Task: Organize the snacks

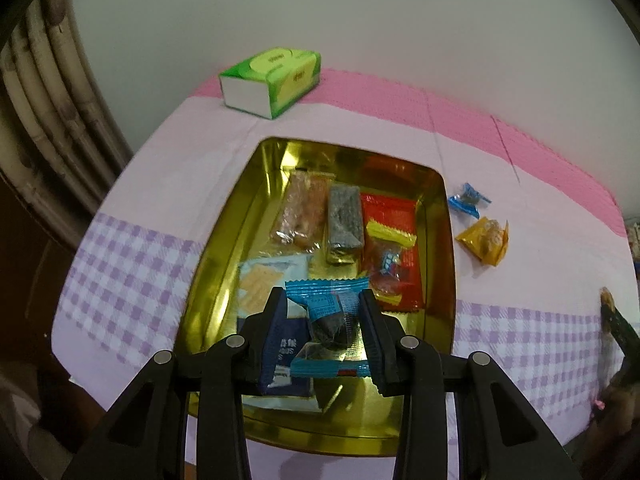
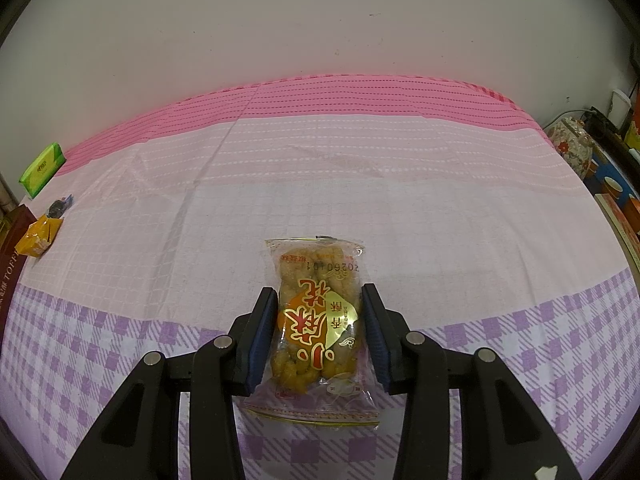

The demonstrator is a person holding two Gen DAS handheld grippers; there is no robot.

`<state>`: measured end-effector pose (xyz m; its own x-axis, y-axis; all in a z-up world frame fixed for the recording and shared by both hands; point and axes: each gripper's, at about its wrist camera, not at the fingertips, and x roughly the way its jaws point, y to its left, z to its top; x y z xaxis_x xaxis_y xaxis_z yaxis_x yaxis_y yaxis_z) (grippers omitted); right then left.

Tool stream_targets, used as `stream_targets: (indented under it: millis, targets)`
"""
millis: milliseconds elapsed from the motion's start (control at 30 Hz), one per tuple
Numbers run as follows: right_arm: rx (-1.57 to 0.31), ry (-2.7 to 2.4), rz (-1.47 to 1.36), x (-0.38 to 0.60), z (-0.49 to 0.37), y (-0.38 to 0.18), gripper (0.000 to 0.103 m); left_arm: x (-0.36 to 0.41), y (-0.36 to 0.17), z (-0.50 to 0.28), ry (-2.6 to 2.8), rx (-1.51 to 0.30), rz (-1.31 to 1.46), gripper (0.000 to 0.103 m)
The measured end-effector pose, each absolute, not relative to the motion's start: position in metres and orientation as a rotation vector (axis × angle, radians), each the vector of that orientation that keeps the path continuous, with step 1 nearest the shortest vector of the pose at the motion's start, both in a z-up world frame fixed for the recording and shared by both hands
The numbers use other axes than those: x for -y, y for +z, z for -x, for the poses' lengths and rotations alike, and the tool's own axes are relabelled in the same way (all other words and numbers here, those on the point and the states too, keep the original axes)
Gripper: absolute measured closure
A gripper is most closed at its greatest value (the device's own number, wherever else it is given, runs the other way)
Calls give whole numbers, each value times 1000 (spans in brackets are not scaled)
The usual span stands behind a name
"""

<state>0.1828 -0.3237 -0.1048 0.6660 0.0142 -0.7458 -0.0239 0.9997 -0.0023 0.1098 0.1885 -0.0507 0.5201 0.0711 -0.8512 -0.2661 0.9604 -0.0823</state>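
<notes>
Across the whole table lies a cloth (image 2: 320,184), pink along the far edge, pale in the middle and checked purple near the front. On its left part sits a gold tin tray (image 1: 224,240), and a green tissue box (image 1: 272,80) stands beyond the tray near the wall.

Inside the tray lie several snacks: a red packet (image 1: 400,248) at the right, a clear pack of brown pieces (image 1: 304,212) and a grey bar (image 1: 344,224) side by side further back, and a pale blue cracker packet (image 1: 268,280) near the front.

Over the near end of the tray hangs the left gripper (image 1: 324,316), its jaws narrowly parted and clamped on a blue-wrapped dark sweet (image 1: 328,320). Whether the sweet touches anything beneath cannot be told.

On the bare cloth at the right, the right gripper (image 2: 320,320) has its jaws closed partway against the sides of a clear bag of fried dough twists (image 2: 316,312), which rests on the cloth well apart from the tray.

Just right of the tray, an orange packet (image 1: 484,240) and a small blue-wrapped candy (image 1: 466,198) lie close together on the cloth.
</notes>
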Motion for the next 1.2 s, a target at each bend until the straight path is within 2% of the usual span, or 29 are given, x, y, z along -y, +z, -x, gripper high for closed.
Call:
stream_targets:
  millis: [1200]
  targets:
    - [-842,22,17,323,-183,-104,59,-148,-81,-119,126,-1164,72,64]
